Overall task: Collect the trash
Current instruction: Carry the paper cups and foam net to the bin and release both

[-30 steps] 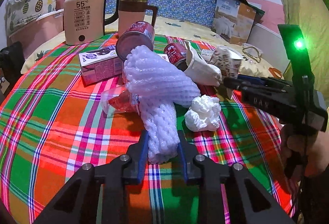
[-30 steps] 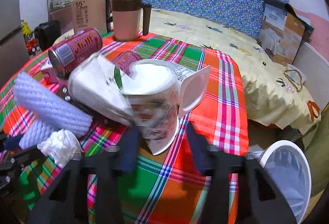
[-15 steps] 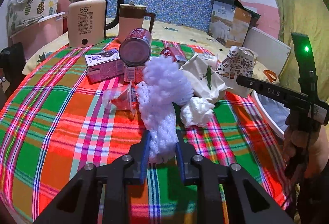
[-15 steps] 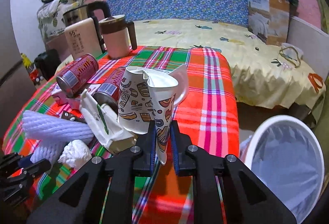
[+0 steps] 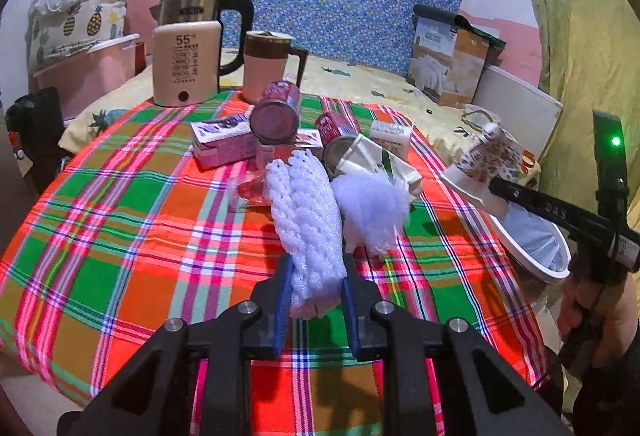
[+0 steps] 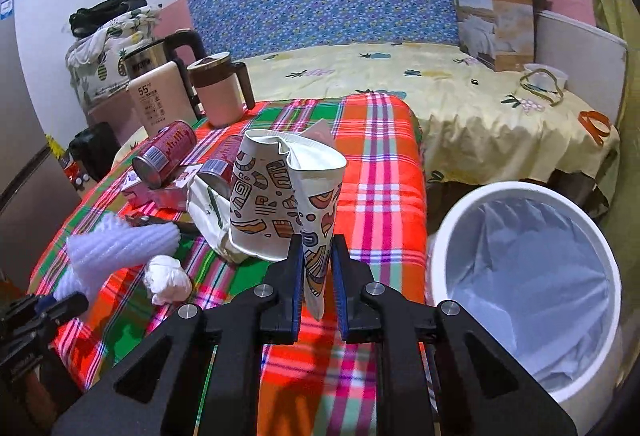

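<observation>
Kettle base (image 5: 186, 64) reads 55; left tongs (image 5: 314, 288) clamp foam net (image 5: 308, 212), right tongs (image 6: 317, 276) patterned cup (image 6: 280, 196).

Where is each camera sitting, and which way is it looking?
Left wrist view: sits on the left gripper, looks along its fingers over the checked table; it grips white foam netting; a hand shows at right.
Right wrist view: sits on the right gripper, looks across the table; it grips a crushed paper cup, with the white bin to the right.
Both show the kettle, cans, cup and bin.
</observation>
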